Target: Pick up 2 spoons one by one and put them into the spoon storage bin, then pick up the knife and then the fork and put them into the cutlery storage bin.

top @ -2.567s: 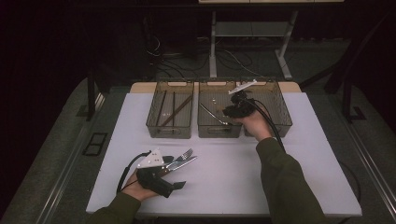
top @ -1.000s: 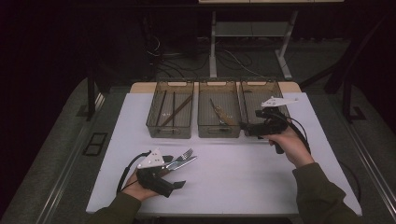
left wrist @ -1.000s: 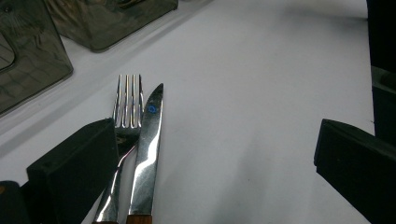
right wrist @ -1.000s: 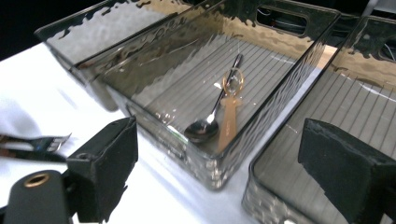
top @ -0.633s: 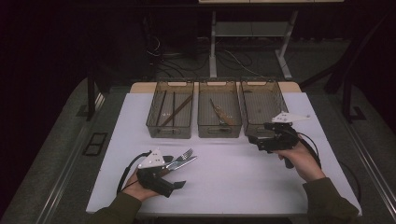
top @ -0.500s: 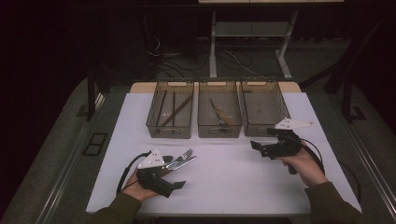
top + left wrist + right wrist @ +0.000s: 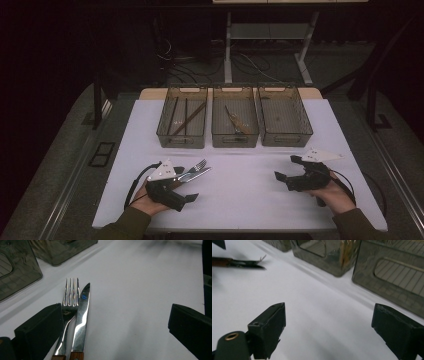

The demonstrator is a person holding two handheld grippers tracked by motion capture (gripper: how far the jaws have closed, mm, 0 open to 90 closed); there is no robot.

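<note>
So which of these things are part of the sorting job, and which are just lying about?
In the job:
- fork and knife by the left claw
- three bins: left bin, middle bin, right bin
- right claw, open, empty

Just about:
- cables on the floor
- table frame behind

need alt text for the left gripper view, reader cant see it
A fork and a knife with wooden handles lie side by side on a white table, between the wide-open black jaws of the left gripper, close to its left jaw. Two dark see-through bins stand at the top left.
</note>
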